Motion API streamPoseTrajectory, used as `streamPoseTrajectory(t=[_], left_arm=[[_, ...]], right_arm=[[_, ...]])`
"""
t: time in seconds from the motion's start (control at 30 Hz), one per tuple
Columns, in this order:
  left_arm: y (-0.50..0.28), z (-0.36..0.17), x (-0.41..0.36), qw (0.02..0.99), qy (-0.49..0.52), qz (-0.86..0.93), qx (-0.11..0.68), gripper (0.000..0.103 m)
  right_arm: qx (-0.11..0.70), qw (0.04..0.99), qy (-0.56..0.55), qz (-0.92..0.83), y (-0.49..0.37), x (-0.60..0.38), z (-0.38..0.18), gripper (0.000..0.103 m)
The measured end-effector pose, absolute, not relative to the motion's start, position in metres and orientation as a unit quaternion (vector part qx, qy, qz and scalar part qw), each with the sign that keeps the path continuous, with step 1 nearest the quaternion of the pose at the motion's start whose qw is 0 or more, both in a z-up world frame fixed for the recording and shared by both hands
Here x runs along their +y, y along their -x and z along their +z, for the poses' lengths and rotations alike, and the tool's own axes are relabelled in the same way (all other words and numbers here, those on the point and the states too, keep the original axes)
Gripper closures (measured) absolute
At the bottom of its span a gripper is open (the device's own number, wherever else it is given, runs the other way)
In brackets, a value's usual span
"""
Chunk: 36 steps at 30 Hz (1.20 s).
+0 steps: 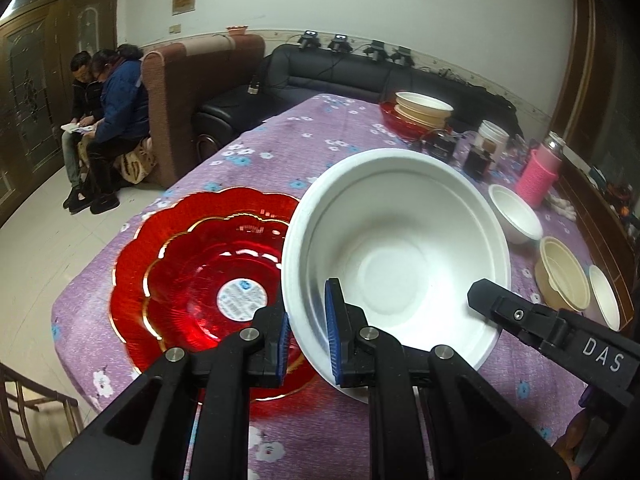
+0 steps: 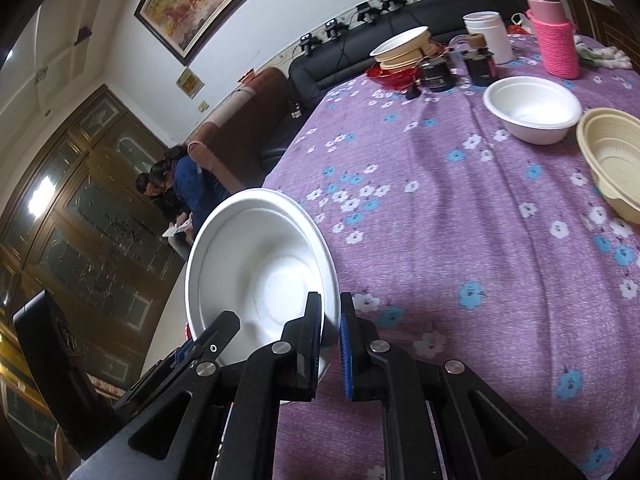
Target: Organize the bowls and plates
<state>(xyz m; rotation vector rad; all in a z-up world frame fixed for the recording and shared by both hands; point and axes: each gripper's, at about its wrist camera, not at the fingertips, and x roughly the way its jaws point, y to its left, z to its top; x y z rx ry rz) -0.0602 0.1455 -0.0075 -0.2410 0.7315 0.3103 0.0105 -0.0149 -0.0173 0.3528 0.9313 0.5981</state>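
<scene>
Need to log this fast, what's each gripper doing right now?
Left gripper: closed on the white bowl's rim.
Right gripper: closed on the same bowl's opposite rim.

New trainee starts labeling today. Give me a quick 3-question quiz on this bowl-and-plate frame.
1. True or false: both grippers clamp the rim of the large white bowl.
2. What lies beside that bowl on the purple tablecloth? A) red scalloped plate B) blue tray C) metal pot
3. What colour is the knitted sleeve on the bottle?

Key: 1 true: left gripper and right gripper each pinch the rim. 2 A, red scalloped plate. 3 pink.
</scene>
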Motion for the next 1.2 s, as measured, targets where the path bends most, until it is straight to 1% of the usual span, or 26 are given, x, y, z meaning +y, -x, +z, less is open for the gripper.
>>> streamPoseTrajectory(t=[0.77, 1.2], left_arm=[[0.073, -0.013, 0.206, 0.899, 0.152, 0.215, 0.349, 0.089], [0.068, -0.029, 0.22, 0.886, 0.156, 0.234, 0.369, 0.089]], right_arm=[[0.463, 0.808, -0.125, 0.341, -0.024, 0.063, -0.019, 0.095], [0.492, 0.789, -0.114, 0.349, -0.033, 0.088, -0.039, 0.095]])
